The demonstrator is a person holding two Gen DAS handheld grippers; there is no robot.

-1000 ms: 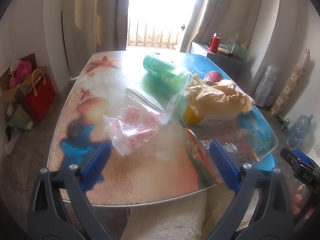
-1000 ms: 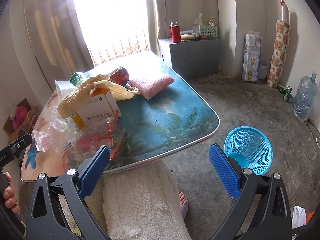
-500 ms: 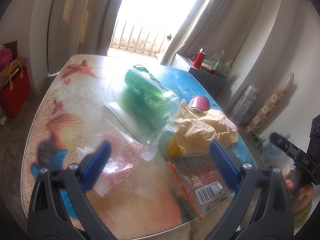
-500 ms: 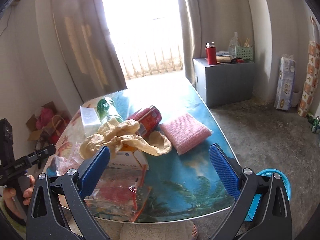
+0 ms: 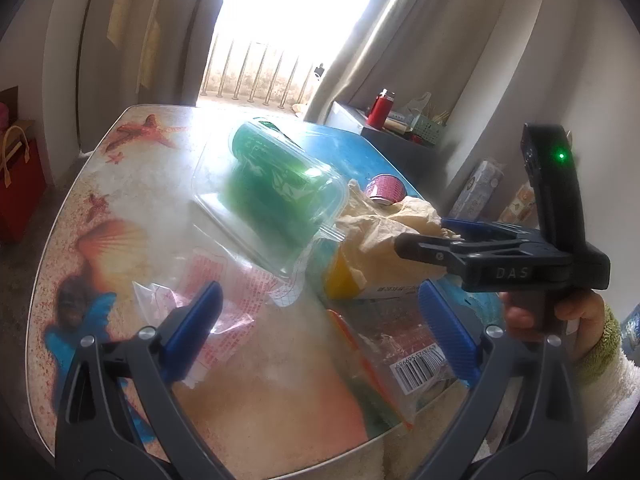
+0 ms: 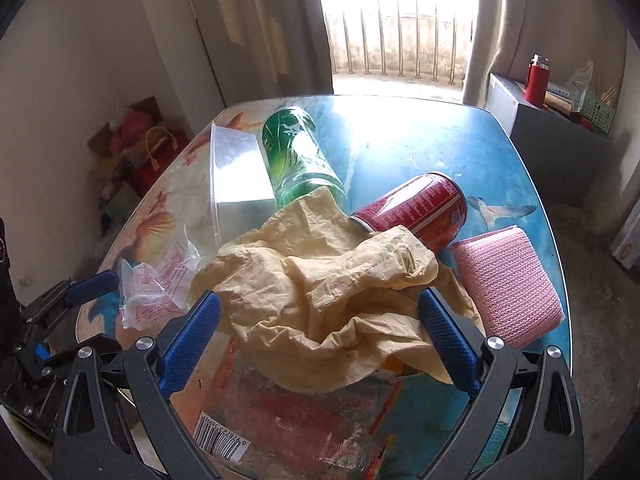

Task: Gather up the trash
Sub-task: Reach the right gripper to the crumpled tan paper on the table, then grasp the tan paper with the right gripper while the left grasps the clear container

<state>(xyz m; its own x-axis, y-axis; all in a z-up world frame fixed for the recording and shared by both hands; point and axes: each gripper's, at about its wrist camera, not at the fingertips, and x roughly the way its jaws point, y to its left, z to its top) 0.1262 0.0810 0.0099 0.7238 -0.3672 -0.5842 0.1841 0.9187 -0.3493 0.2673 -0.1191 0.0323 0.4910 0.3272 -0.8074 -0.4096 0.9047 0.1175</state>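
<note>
Trash lies on a beach-print table point(image 5: 132, 184). A crumpled tan paper point(image 6: 320, 292) covers a yellow-and-white box point(image 5: 352, 280). A green can point(image 6: 298, 156) and a red can point(image 6: 416, 208) lie on their sides behind it. A clear plastic container point(image 5: 272, 196), a small printed bag point(image 5: 224, 292) and a barcoded wrapper point(image 6: 288, 416) lie near the front edge. My left gripper point(image 5: 320, 332) is open and empty over the front edge. My right gripper point(image 6: 318, 344) is open, its jaws on either side of the tan paper; it also shows in the left wrist view point(image 5: 448, 236).
A pink sponge point(image 6: 508, 280) lies at the table's right edge. A grey cabinet point(image 6: 560, 140) with a red flask point(image 6: 536, 76) stands by the window. A red bag point(image 5: 16, 184) and boxes sit on the floor at left.
Both grippers have moved forward and lower over the table. The right gripper now sits close over the tan paper and has come into the left wrist view.
</note>
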